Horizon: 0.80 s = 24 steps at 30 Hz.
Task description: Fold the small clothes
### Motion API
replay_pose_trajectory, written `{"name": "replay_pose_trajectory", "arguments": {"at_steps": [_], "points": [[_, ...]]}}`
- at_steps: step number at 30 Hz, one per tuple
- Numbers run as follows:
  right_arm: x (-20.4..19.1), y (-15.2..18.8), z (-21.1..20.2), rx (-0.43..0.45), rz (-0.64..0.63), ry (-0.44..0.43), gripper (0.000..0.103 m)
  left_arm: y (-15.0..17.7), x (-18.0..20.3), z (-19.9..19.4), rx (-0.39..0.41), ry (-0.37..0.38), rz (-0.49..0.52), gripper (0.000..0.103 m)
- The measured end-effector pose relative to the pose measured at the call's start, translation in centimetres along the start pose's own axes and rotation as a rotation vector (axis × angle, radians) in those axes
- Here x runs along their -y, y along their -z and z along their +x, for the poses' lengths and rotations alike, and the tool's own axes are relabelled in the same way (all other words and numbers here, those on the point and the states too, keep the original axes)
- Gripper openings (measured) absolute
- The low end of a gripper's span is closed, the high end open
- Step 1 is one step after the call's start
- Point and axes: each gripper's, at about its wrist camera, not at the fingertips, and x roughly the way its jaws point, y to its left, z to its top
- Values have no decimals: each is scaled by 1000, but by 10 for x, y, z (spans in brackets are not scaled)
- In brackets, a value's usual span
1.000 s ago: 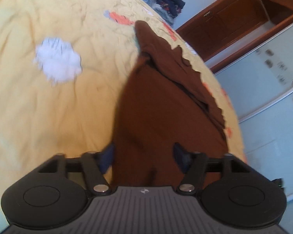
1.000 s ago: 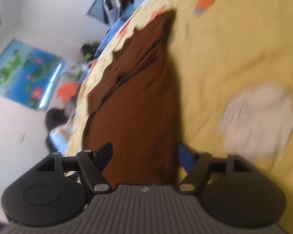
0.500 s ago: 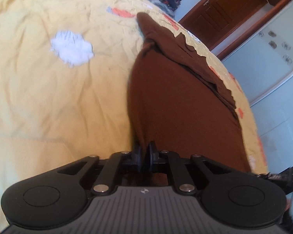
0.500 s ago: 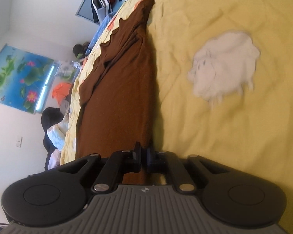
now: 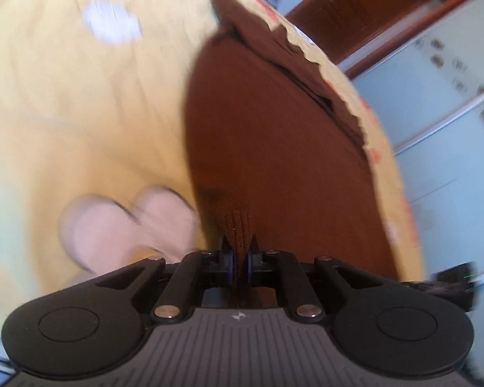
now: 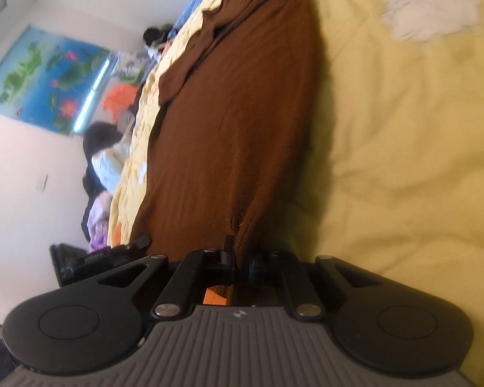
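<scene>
A: Starting with the left wrist view: the left hand-held gripper (image 5: 239, 262) has its jaws pinched nearly together on a ribbed edge of the dark brown knitted garment (image 5: 274, 148). The cloth bunches up right between the blue pads and runs away from them, long and narrow, across the pale yellow quilted bedspread (image 5: 64, 103).

B: So which step is that?

A: I judge it as the grasp made at the near end, with the fold itself not yet done. The far part lies rumpled along the scalloped edge of the bed, and a loose flap sits on top there.

B: Anything beside it?

A: A white fluffy print patch (image 5: 111, 21) on the bedspread well to the left, and a blurred pink shape (image 5: 126, 225) near the pads. I cannot tell what that is.

B: And the right wrist view?

A: The right hand-held gripper (image 6: 242, 264) is likewise clamped narrow on the garment's near edge, the cloth rising straight out of the pads. From here the brown body stretches ahead, with the bed's edge on its left and open bedspread on its right.

B: What does the next move call for?

A: Likely lifting both held corners together, keeping the edge taut between them, and carrying it over towards the far end so the halves meet squarely. Uneven height would skew the fold.
</scene>
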Motion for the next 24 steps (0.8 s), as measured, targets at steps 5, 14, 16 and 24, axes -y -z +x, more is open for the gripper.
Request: {"name": "replay_pose_trajectory", "arguments": {"at_steps": [5, 14, 16, 24], "points": [[14, 19, -11, 15, 38, -17, 5, -2, -14, -9, -23, 1, 39, 10], [-55, -61, -22, 323, -189, 238, 78, -68, 51, -36, 364, -227, 289, 86], [-74, -96, 10, 381, -257, 286, 80, -86, 81, 4, 399, -239, 372, 86], [-88, -151, 142, 290, -520, 502, 92, -91, 96, 143, 256, -371, 552, 89]]}}
